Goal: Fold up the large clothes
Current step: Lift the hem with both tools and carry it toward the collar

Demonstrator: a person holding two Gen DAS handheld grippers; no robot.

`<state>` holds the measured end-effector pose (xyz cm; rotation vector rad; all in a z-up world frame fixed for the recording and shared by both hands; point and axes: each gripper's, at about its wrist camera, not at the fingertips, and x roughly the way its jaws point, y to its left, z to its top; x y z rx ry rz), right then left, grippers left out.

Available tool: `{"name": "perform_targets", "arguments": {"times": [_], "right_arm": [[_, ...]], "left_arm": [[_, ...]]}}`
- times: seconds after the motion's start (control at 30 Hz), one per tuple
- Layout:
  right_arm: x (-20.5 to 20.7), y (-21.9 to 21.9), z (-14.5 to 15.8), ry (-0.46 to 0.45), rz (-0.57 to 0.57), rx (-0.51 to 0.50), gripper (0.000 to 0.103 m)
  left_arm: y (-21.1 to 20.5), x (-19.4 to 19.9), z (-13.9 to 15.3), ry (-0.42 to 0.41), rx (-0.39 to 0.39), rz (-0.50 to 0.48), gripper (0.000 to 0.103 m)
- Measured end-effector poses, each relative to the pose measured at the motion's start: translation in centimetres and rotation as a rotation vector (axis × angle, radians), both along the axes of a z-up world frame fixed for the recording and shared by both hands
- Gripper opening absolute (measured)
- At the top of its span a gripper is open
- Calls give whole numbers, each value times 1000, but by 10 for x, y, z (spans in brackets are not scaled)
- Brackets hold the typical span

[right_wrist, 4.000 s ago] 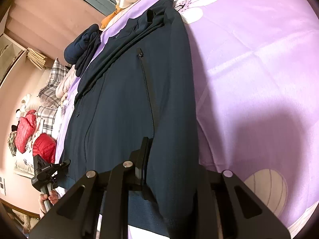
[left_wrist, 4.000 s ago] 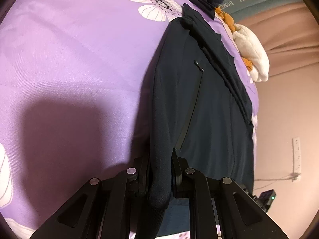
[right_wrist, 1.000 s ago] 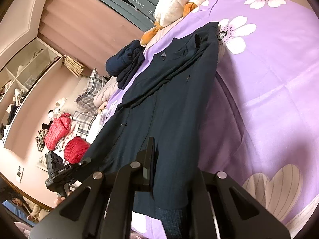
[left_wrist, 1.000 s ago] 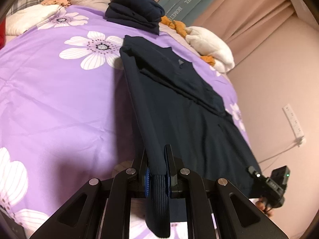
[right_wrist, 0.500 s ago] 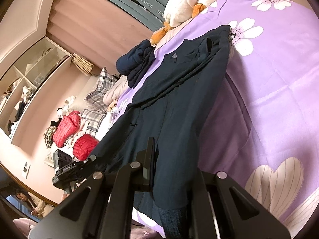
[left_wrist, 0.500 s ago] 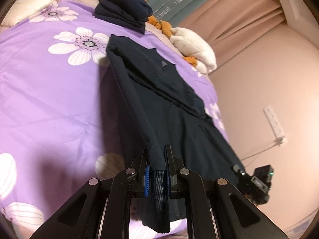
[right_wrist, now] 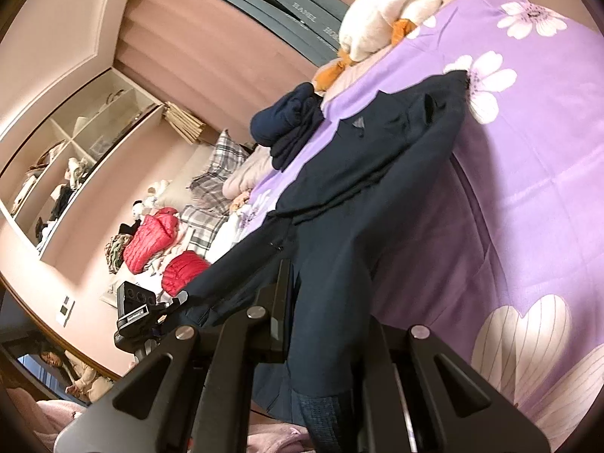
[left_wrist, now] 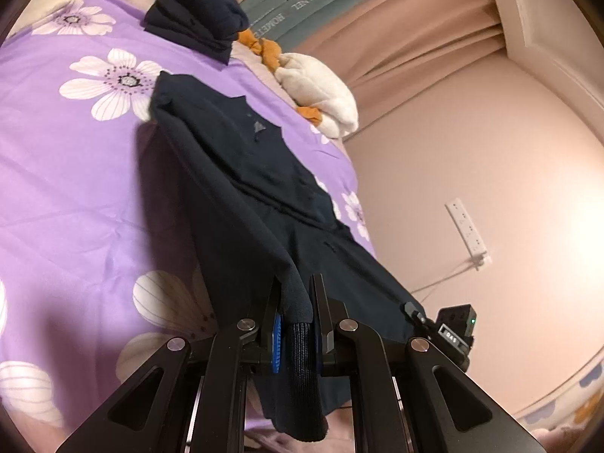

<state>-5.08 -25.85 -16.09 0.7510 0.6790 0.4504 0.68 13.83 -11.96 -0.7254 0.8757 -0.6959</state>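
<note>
A dark navy jacket (left_wrist: pixel 245 188) lies lengthwise on the purple flowered bedspread (left_wrist: pixel 68 188), its collar end far from me and its hem end raised off the bed. My left gripper (left_wrist: pixel 294 313) is shut on one hem corner with its ribbed cuff hanging below. My right gripper (right_wrist: pixel 324 309) is shut on the other hem corner of the jacket (right_wrist: pixel 358 196). Each gripper shows in the other's view, the right one (left_wrist: pixel 451 330) at the jacket's far corner, the left one (right_wrist: pixel 139 313) likewise.
A folded navy garment (left_wrist: pixel 196 7) sits at the head of the bed, beside a white and orange plush toy (left_wrist: pixel 321 90). Red padded jackets (right_wrist: pixel 151 238) and plaid bedding (right_wrist: pixel 211 196) lie beyond the bed. A wall with a power strip (left_wrist: pixel 466 228) runs along one side.
Both grippers have lifted the jacket's hem end higher and pulled back, so more of the jacket hangs off the bedspread and the room shows further.
</note>
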Motion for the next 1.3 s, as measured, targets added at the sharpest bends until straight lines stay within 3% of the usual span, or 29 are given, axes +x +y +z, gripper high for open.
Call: {"name": "perform_targets", "arguments": {"times": [0.4, 0.63, 1.07, 1.3], "right_arm": [[-19, -2, 23, -62, 42, 87, 10], [-40, -1, 47, -124, 66, 83, 10], [-62, 5, 88, -264, 117, 60, 10], [-50, -10, 82, -259, 83, 81, 10]], "left_arm": [[1, -19, 24, -66, -59, -47, 8], [9, -32, 43, -113, -114, -59, 8], [15, -55, 81, -234, -108, -75, 8], [24, -37, 73, -222, -134, -30, 8]]}}
